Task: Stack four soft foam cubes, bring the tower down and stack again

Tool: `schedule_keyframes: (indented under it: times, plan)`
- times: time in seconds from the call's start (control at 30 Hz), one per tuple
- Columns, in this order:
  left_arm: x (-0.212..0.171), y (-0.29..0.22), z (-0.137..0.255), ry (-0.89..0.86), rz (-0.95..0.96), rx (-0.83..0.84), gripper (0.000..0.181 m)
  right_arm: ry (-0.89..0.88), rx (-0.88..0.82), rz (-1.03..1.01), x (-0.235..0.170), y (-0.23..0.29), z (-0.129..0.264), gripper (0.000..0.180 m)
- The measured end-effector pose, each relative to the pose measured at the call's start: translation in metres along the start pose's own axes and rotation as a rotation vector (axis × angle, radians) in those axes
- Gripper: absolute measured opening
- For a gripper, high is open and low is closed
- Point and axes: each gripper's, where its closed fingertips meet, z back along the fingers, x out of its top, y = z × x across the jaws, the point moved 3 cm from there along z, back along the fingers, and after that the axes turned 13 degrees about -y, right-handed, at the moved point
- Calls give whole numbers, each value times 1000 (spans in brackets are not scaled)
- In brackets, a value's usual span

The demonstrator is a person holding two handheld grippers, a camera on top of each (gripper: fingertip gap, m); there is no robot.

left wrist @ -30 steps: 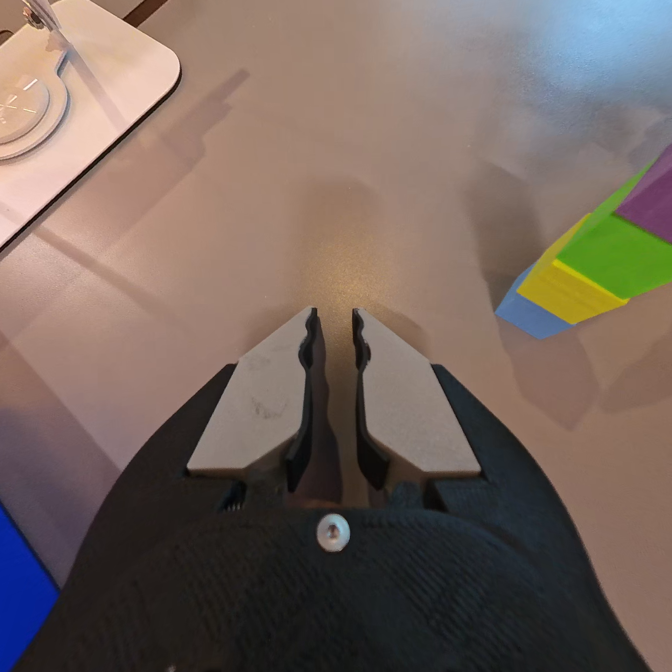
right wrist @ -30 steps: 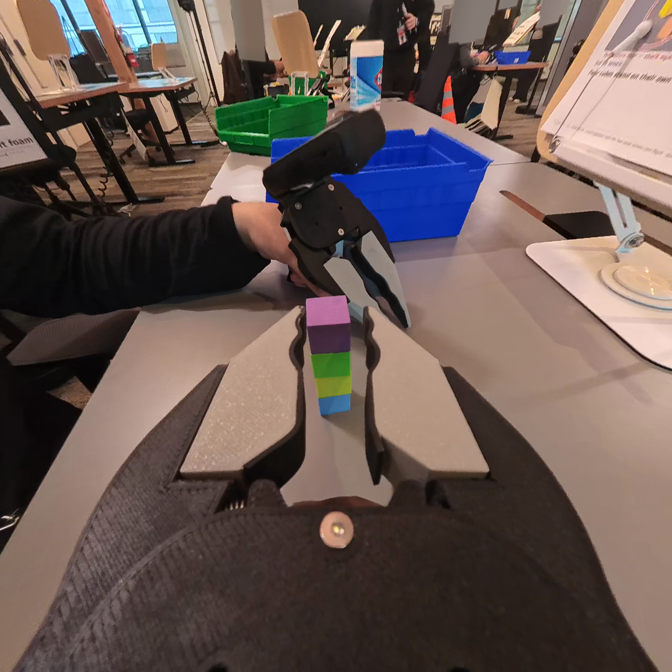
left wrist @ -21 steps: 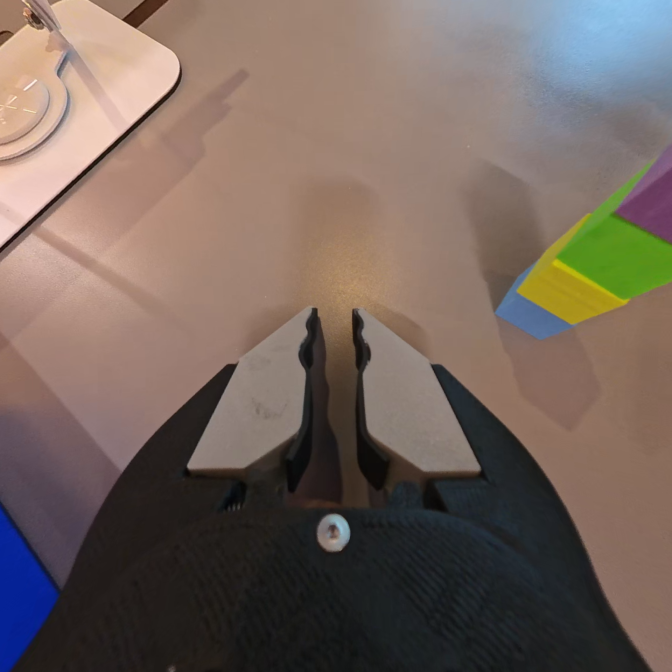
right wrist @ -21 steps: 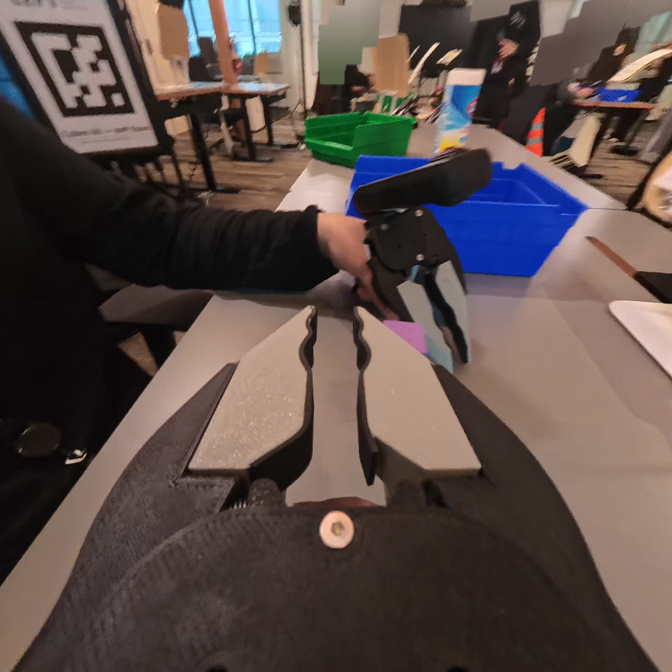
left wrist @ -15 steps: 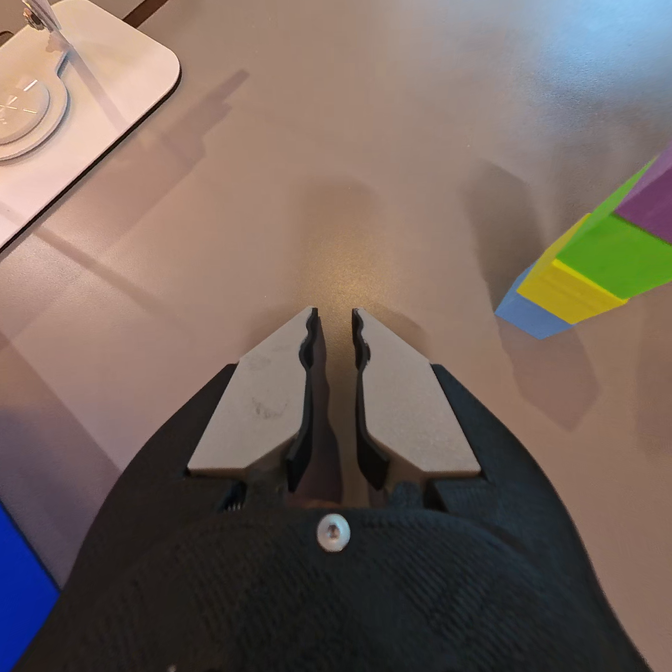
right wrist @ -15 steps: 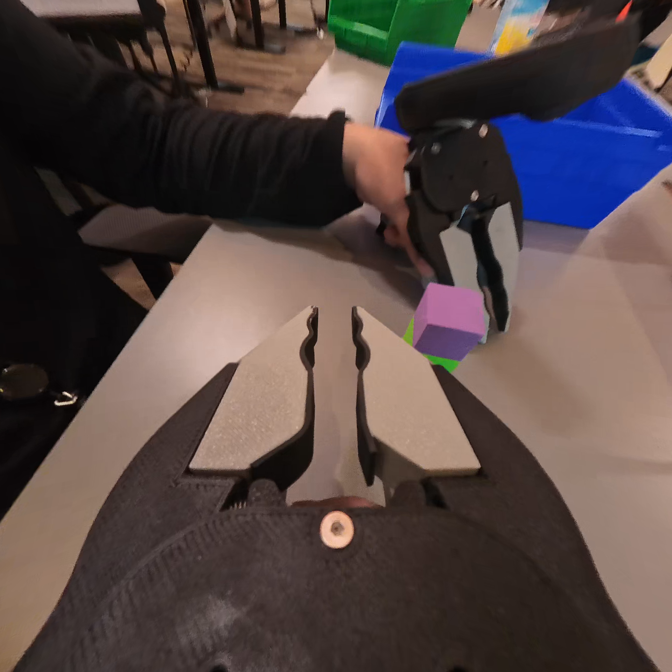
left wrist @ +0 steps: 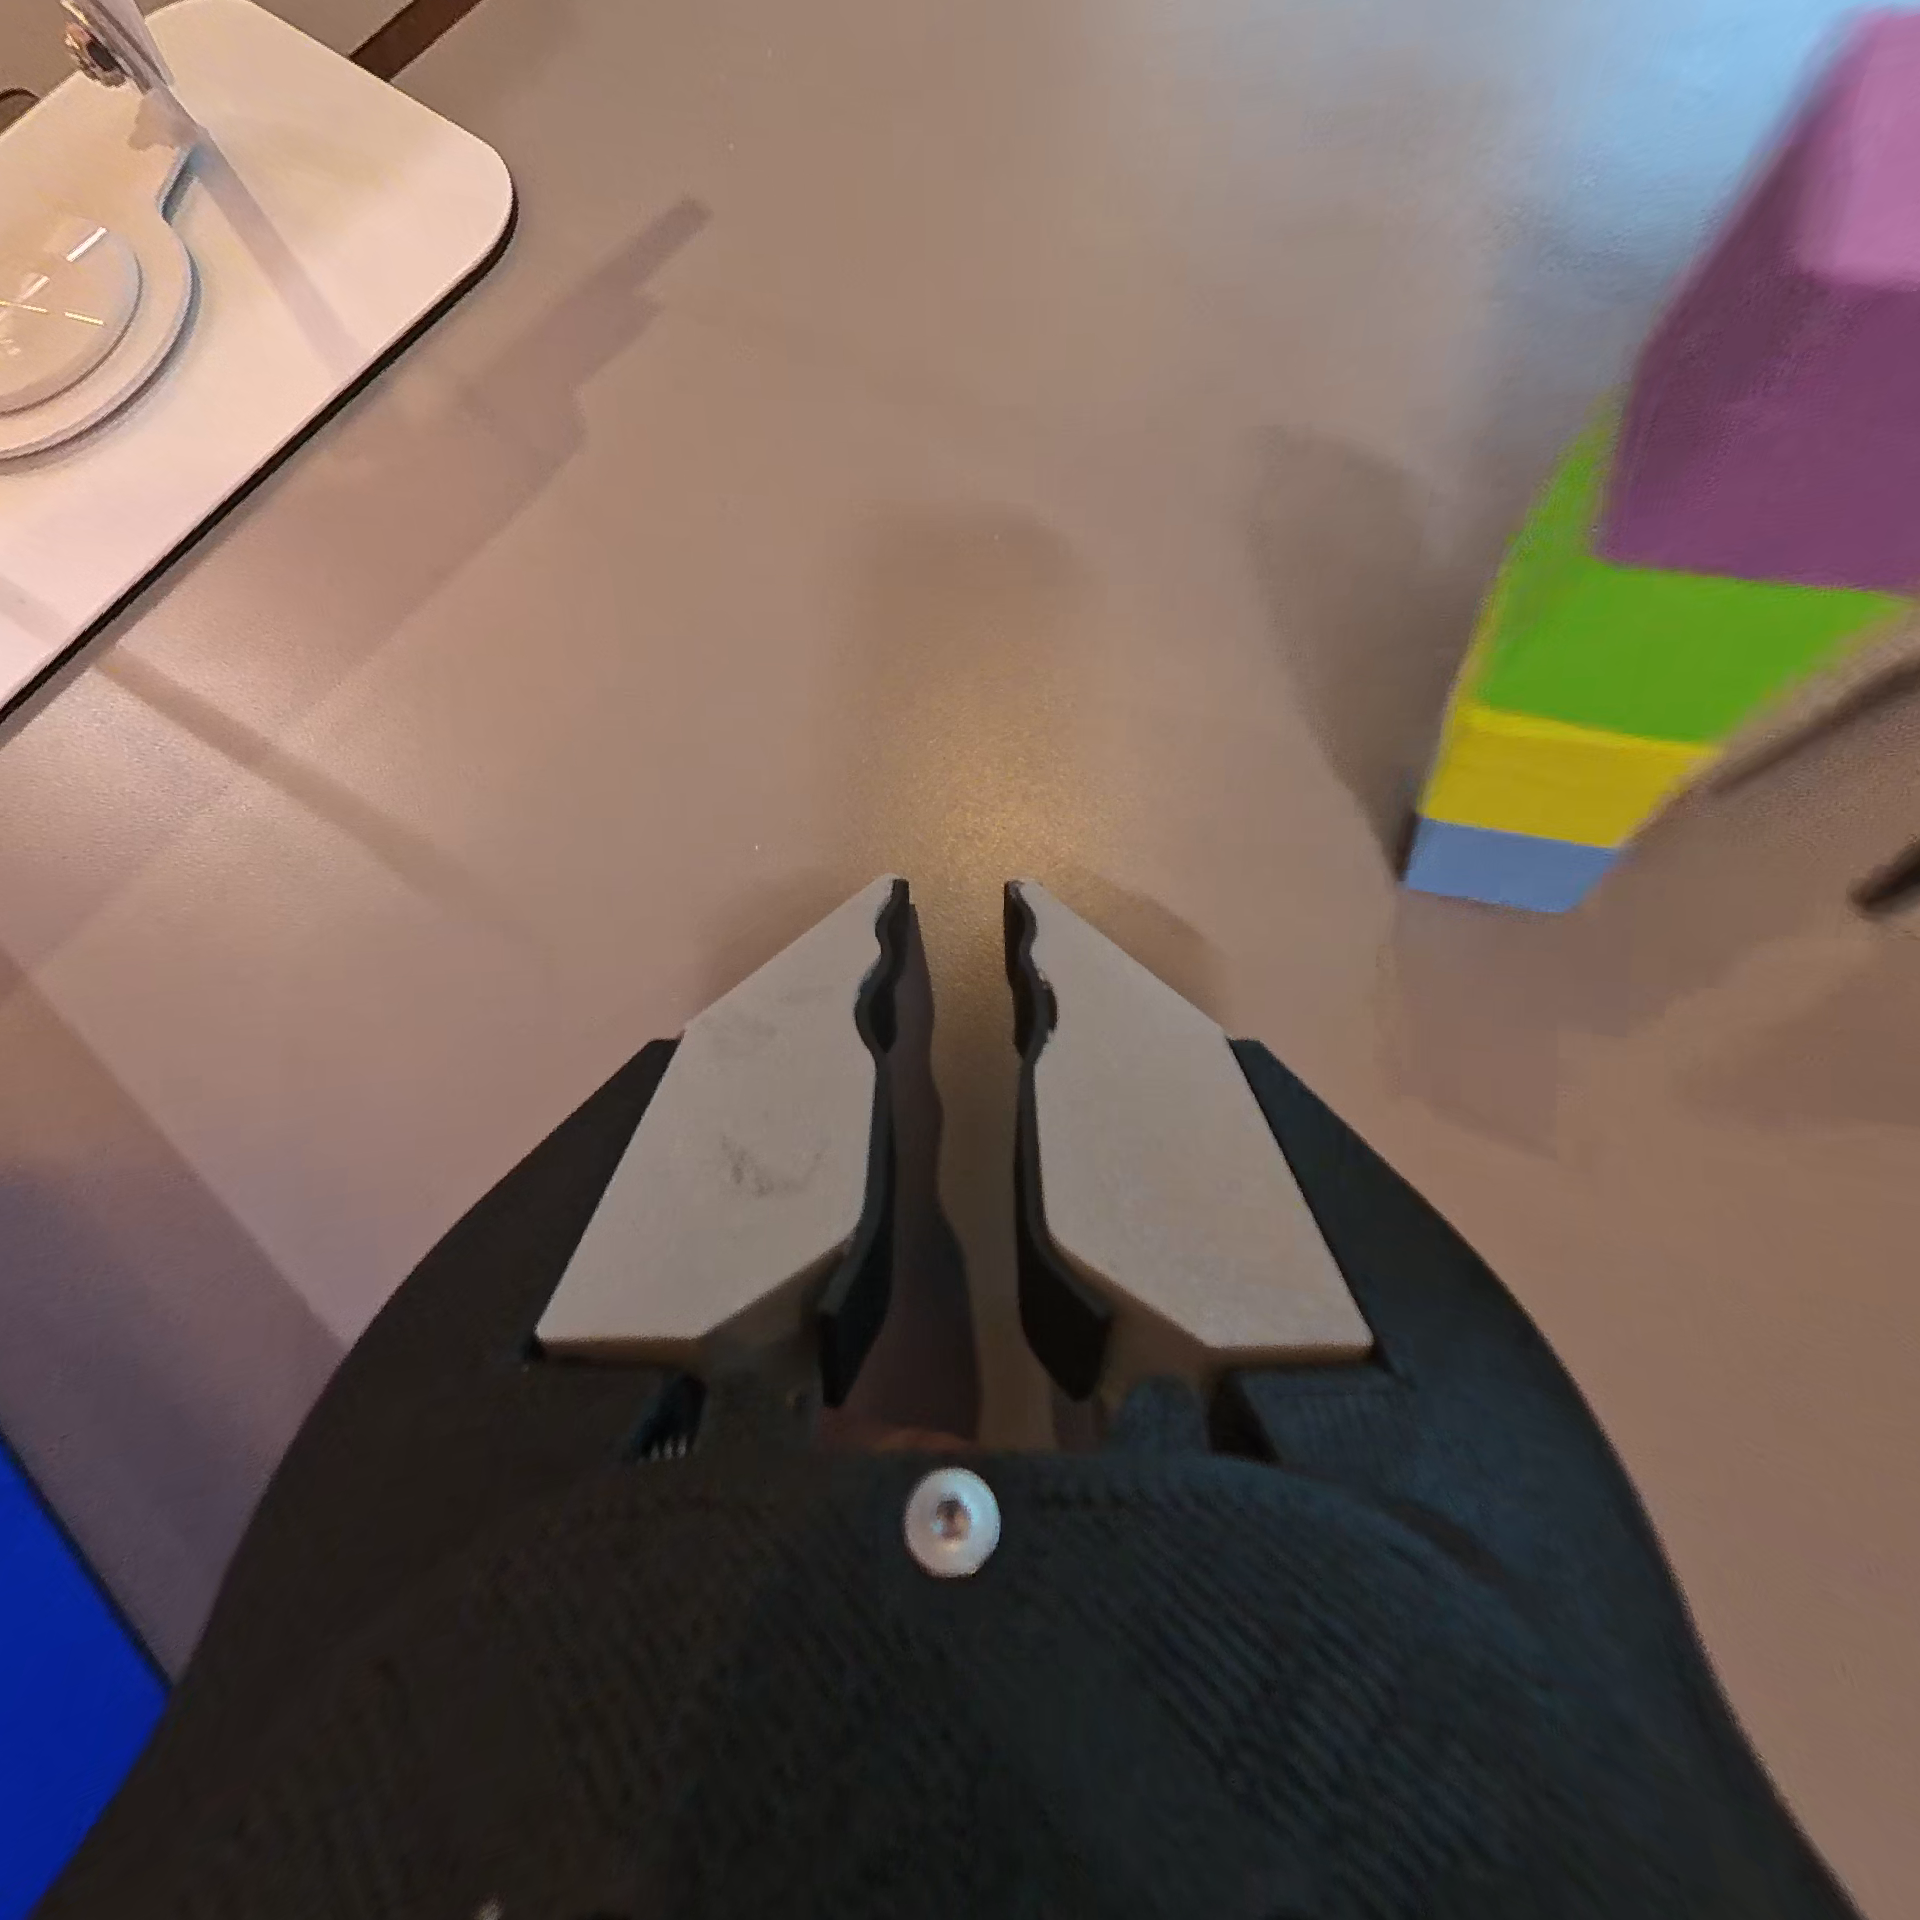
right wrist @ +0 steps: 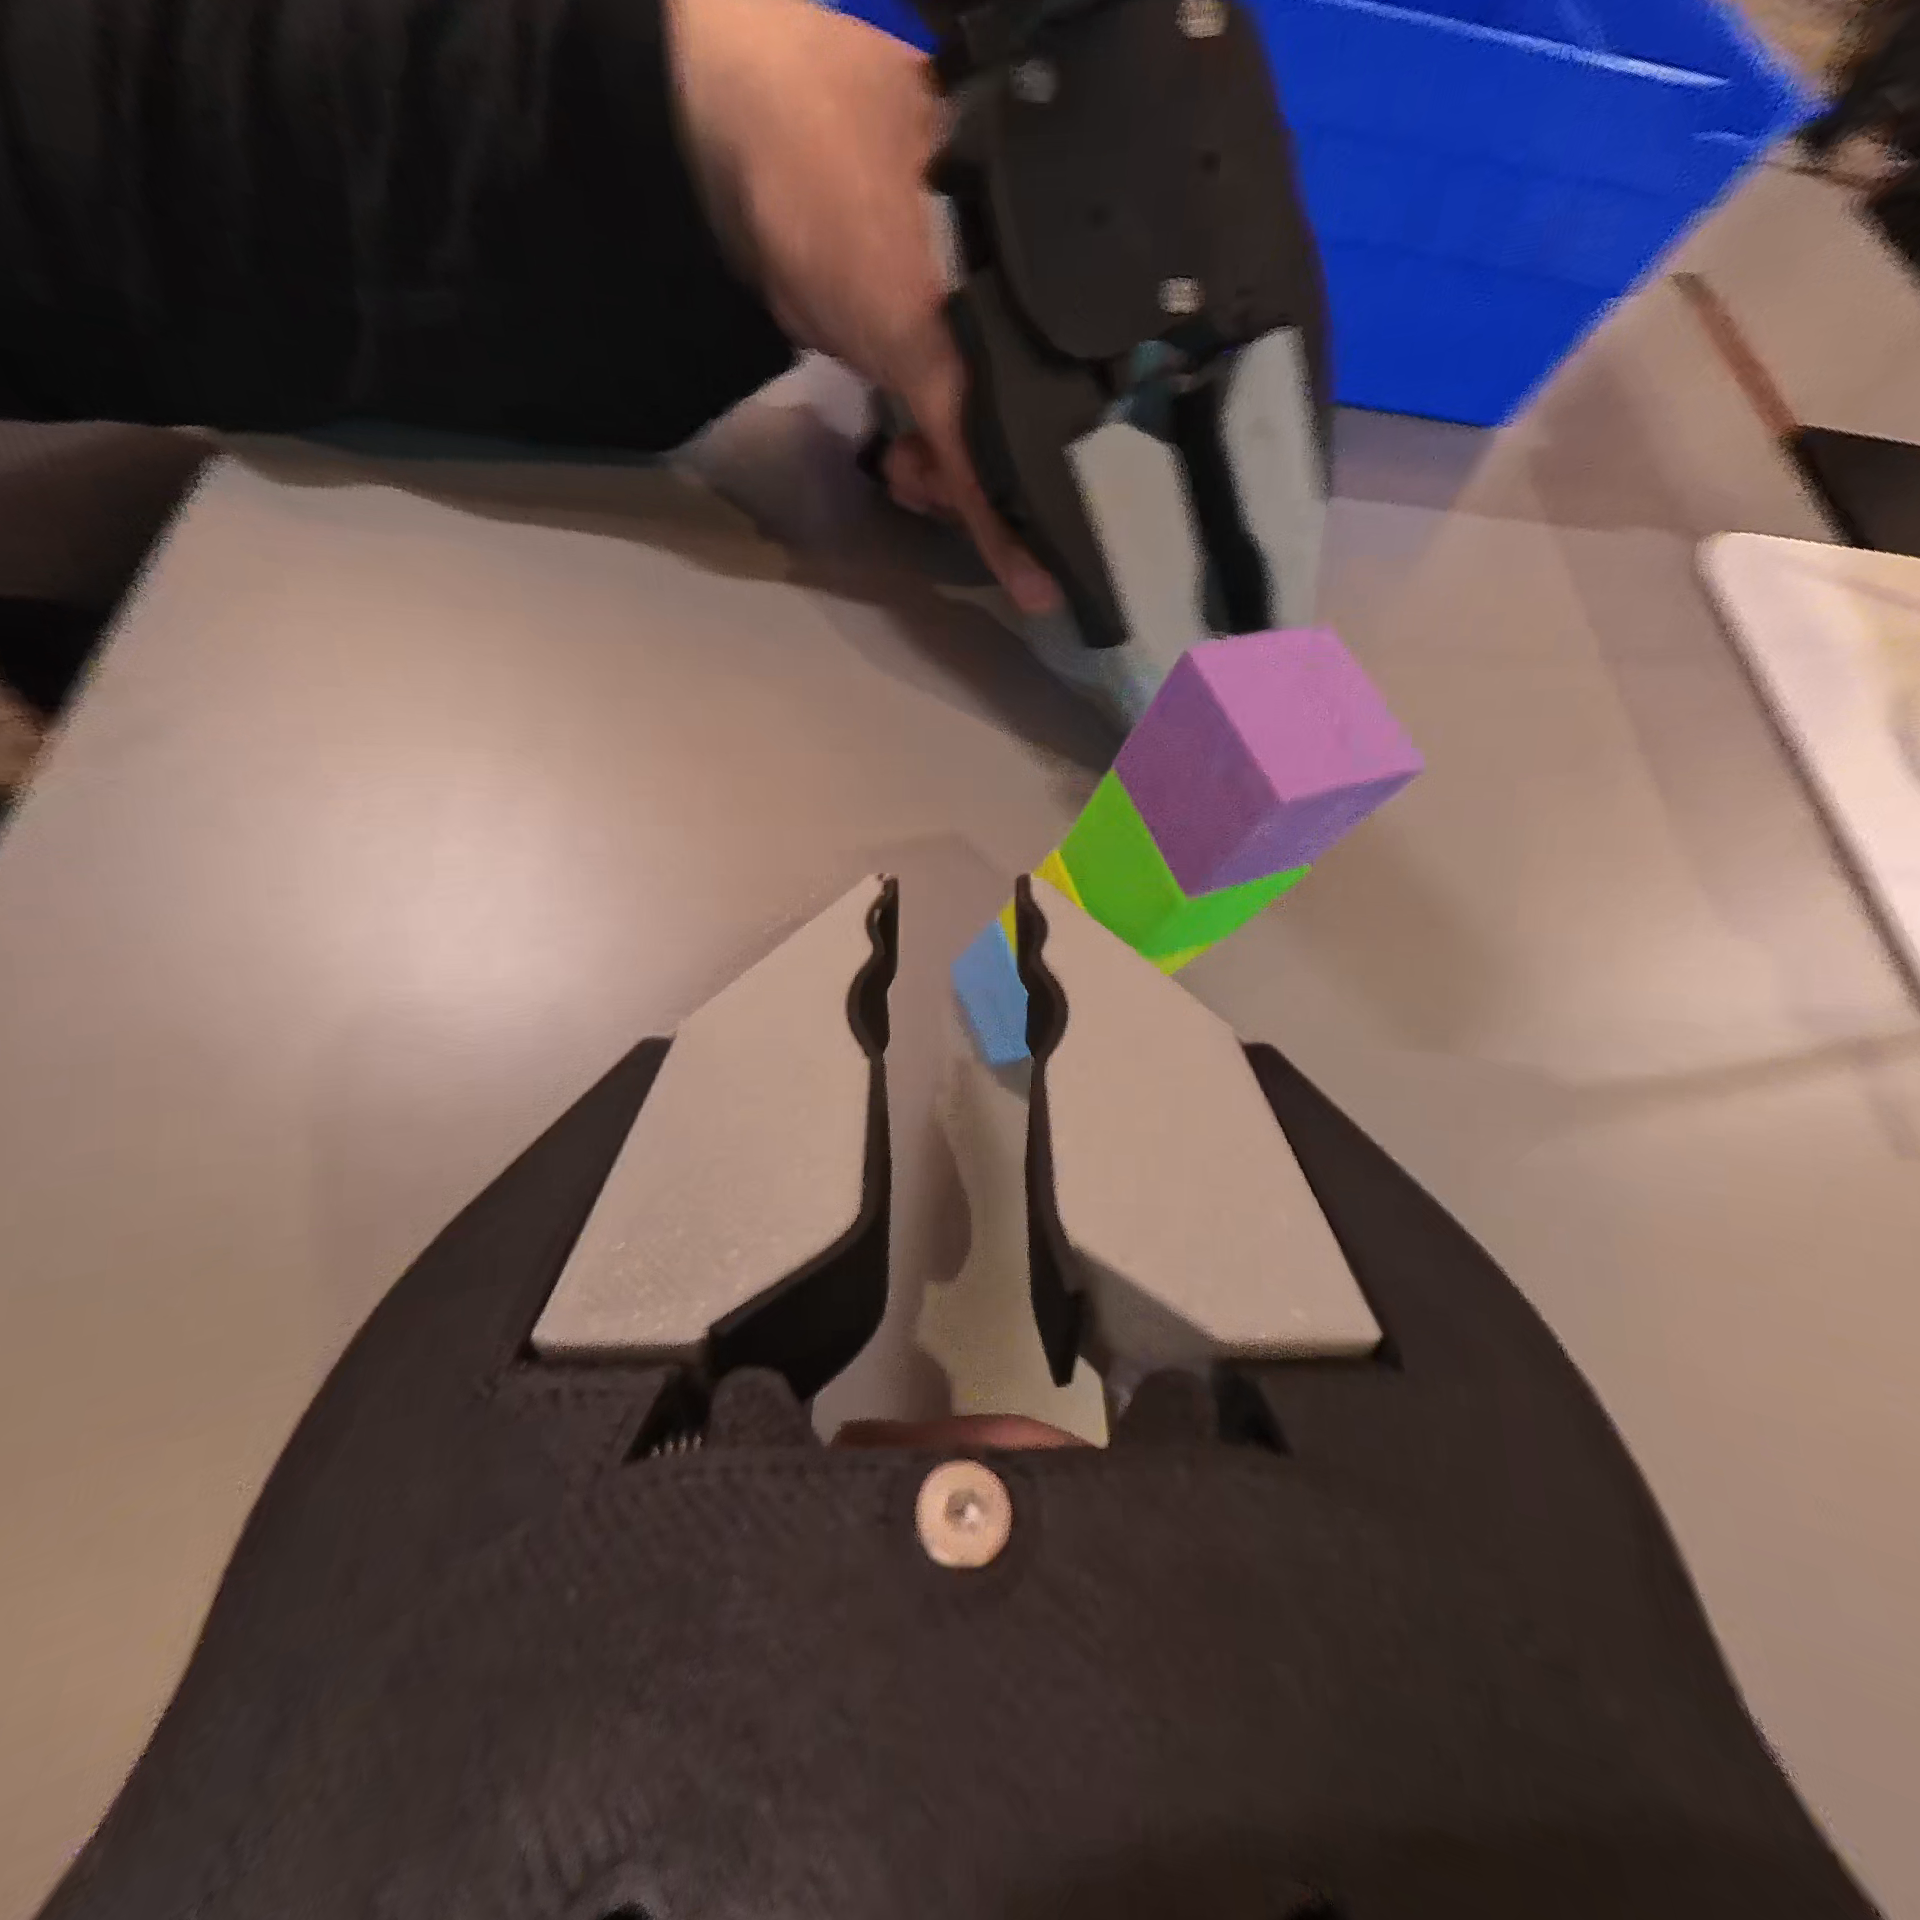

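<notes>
Hovering low over the grey table [right wrist: 416, 727], the right gripper [right wrist: 954, 896] has its fingers set to a narrow gap and holds nothing; its right fingertip sits just in front of the blue cube [right wrist: 989, 997] at the foot of the tower, though I cannot tell if it touches. Above the blue cube come the yellow cube [right wrist: 1055, 871], mostly hidden, the green cube [right wrist: 1127, 868] and the purple cube [right wrist: 1262, 743], all four in one column that leans away to the far right in this view. The step in hand looks like bringing the tower down: a sideways nudge low on the column should tip it over, and a gentle one would keep the soft cubes from scattering toward the blue bin [right wrist: 1507, 208] at the far side. Beyond the tower the left gripper [left wrist: 958, 891] points down at bare table, its fingers likewise narrowly parted and empty, gripped by a hand [right wrist: 862, 260] in a black sleeve reaching in from the left. In its own view the tower [left wrist: 1683, 623] stands off to the right, and a white stand base [left wrist: 343, 239] lies far left.
</notes>
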Motion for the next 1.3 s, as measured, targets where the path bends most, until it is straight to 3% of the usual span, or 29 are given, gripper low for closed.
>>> schedule_keyframes:
  times: [0.13, 0.43, 1.0, 1.3]
  plan:
    - [0, 0, 0, -1, 4, -1, 16, 32, -365, 78, 0, -47, 11, 29]
    - [0, -1, -1, -5, 4, -1, 15, 94, -653, 197, 8, -73, 35, 27]
    - [0, 0, -1, -5, 8, 7, 16, 130, -732, 152, 1, -85, 46, 33]
    - [1, 16, -2, -7, 35, 114, 44, 175, -821, 34, -18, -103, 64, 46]
